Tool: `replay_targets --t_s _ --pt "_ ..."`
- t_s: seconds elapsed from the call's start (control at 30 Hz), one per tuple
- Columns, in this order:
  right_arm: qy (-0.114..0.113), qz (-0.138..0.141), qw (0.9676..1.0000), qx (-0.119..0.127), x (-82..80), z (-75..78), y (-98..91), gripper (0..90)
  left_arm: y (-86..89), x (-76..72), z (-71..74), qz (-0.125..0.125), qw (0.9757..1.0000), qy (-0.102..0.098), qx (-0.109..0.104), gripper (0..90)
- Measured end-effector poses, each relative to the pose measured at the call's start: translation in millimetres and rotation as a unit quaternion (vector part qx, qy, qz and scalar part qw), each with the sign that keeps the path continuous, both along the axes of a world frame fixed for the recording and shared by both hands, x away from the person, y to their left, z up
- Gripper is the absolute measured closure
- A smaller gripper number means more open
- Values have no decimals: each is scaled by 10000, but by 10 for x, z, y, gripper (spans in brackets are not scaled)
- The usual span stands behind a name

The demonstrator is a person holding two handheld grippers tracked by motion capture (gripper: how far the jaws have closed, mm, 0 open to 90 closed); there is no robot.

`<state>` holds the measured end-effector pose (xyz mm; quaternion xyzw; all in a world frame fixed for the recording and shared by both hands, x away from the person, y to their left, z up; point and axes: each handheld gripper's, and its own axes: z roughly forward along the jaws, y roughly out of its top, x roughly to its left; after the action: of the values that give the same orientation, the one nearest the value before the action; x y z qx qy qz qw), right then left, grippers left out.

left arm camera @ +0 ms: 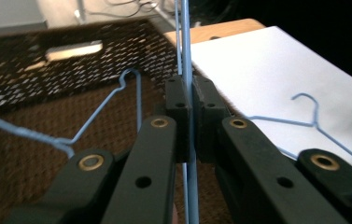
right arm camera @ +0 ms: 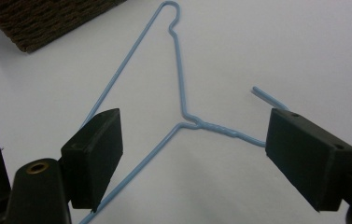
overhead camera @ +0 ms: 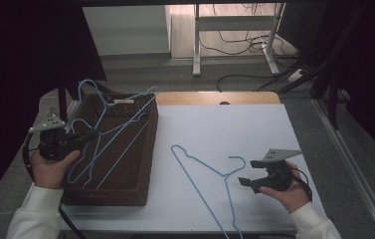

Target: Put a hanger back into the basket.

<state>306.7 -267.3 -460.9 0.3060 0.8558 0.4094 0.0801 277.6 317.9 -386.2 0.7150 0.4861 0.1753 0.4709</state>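
Over basket (overhead camera: 125, 184), left hand-held gripper (left arm camera: 188, 100) clamps hanger (left arm camera: 185, 42).

Grey floor (overhead camera: 185, 74) behind the white surface (overhead camera: 234, 134); beyond it a white desk frame (overhead camera: 234, 22) stands over tangled black cables (overhead camera: 244, 42), dark curtains (overhead camera: 21, 50) flanking it.
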Motion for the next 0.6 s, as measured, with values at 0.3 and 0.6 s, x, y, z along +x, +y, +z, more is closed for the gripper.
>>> replay_targets --t_s 0.3,0.6 --pt "19 -9 10000 -22 1 -8 7 193 17 91 -159 124 9996 252 27 866" --pt "5 1 10000 -19 1 -8 4 194 -26 67 -270 -14 9992 388 22 865"
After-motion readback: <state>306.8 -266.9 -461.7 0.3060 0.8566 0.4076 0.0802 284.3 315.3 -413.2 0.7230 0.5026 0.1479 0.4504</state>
